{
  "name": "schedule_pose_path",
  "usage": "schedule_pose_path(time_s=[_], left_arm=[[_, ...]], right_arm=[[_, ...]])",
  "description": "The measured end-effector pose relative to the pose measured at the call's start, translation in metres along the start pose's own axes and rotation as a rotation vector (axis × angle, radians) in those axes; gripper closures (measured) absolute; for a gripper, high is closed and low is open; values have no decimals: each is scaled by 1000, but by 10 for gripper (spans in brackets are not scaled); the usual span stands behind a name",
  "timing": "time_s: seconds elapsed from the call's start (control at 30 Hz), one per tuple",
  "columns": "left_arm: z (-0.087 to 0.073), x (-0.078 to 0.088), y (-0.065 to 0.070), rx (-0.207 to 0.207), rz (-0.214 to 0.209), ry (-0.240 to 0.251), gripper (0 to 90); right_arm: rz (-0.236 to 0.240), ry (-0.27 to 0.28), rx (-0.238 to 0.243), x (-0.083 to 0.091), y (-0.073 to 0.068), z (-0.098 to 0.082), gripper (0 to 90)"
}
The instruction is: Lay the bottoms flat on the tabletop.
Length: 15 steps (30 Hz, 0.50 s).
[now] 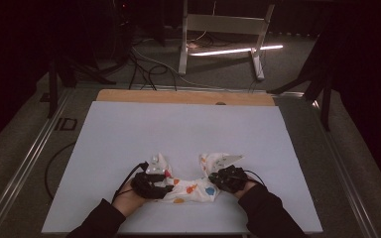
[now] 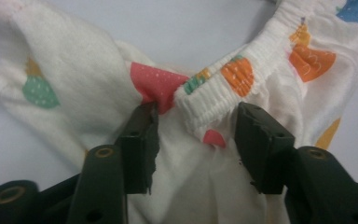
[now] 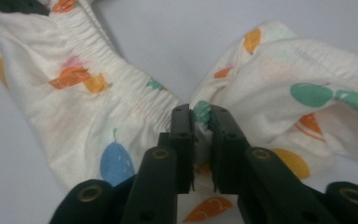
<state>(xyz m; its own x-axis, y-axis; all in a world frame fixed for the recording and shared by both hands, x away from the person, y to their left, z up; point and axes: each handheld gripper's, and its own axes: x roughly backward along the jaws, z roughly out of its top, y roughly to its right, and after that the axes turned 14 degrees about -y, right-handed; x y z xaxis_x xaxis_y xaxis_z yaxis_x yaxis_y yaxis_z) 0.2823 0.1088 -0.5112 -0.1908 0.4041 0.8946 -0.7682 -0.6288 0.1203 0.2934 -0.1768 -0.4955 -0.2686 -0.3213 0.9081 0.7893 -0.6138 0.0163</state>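
A small white garment (image 1: 194, 189) printed with coloured fruit shapes lies crumpled near the front edge of the white table top (image 1: 178, 129). Its two legs stick up and away on either side. My left gripper (image 1: 152, 184) sits at the garment's left end. In the left gripper view, the left gripper (image 2: 196, 116) is open, and the elastic waistband (image 2: 223, 88) lies between its jaws. My right gripper (image 1: 227, 178) is at the garment's right end. In the right gripper view, the right gripper (image 3: 200, 114) is shut on a fold of the garment (image 3: 98, 116) beside the waistband.
A wooden strip (image 1: 186, 96) borders the table's far edge. Beyond it stand a white metal frame (image 1: 223, 29) and cables (image 1: 144, 67) on the floor. A person's dark sleeves (image 1: 268, 213) come in from the bottom.
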Motion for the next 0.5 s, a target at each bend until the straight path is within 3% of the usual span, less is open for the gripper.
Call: schedule_pose_path(time_s=[0.3, 0.4, 0.47, 0.5], left_arm=[[6, -2, 7, -27, 3, 9, 700], [7, 4, 10, -46, -1, 22, 814], [7, 7, 11, -57, -1, 38, 846], [6, 10, 13, -70, 19, 49, 851]], right_arm=[[-23, 34, 8, 6, -1, 0, 824], [-20, 59, 9, 11, -1, -1, 823], [-10, 79, 7, 15, 0, -1, 823], [-17, 85, 15, 17, 0, -1, 823]])
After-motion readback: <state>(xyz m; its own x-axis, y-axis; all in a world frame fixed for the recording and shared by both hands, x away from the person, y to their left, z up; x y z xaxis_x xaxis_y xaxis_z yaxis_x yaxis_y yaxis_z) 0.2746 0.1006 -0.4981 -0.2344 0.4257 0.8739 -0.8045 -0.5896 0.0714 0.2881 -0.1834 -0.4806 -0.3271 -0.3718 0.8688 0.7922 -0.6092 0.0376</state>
